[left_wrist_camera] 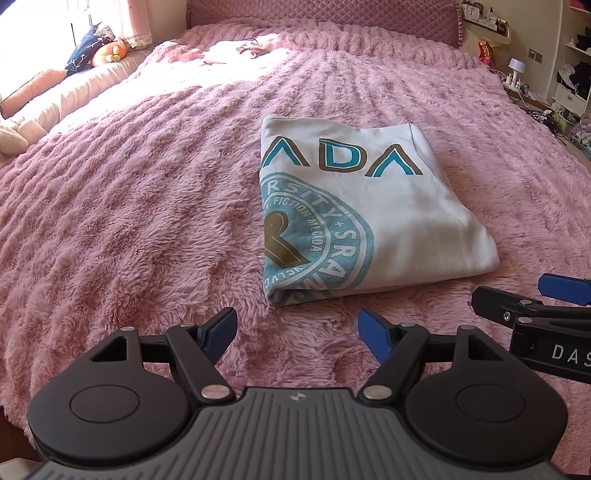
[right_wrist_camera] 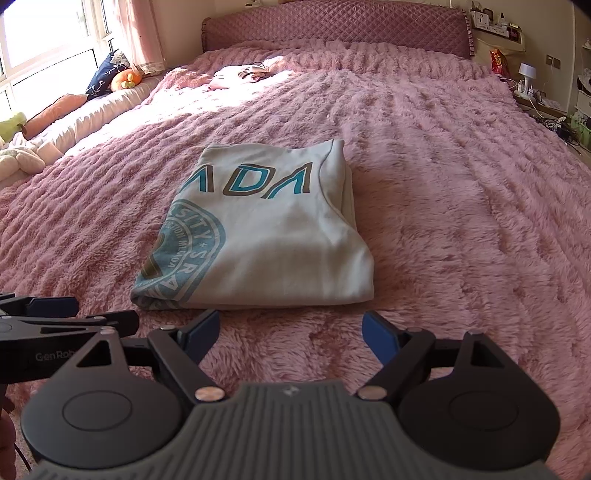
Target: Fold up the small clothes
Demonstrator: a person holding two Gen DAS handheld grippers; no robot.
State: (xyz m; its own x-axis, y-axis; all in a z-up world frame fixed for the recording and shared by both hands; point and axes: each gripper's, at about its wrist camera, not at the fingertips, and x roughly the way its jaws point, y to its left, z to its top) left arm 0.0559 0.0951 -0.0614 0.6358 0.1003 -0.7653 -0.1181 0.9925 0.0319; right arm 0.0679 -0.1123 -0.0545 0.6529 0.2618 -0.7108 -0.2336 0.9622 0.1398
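Observation:
A white T-shirt (left_wrist_camera: 362, 206) with a teal and brown print lies folded into a compact rectangle on the pink fluffy bedspread (left_wrist_camera: 129, 203). It also shows in the right wrist view (right_wrist_camera: 273, 236). My left gripper (left_wrist_camera: 297, 328) is open and empty, just short of the shirt's near left corner. My right gripper (right_wrist_camera: 290, 328) is open and empty, just short of the shirt's near edge. Each gripper shows at the edge of the other's view, the right one (left_wrist_camera: 535, 317) beside the shirt's near right corner and the left one (right_wrist_camera: 59, 317) by its near left corner.
A small pink garment (right_wrist_camera: 240, 75) lies far up the bed near the quilted headboard (right_wrist_camera: 332, 26). Cushions and soft toys (right_wrist_camera: 110, 77) line the window side at left. A bedside table with a lamp (right_wrist_camera: 526, 72) and cables stands at right.

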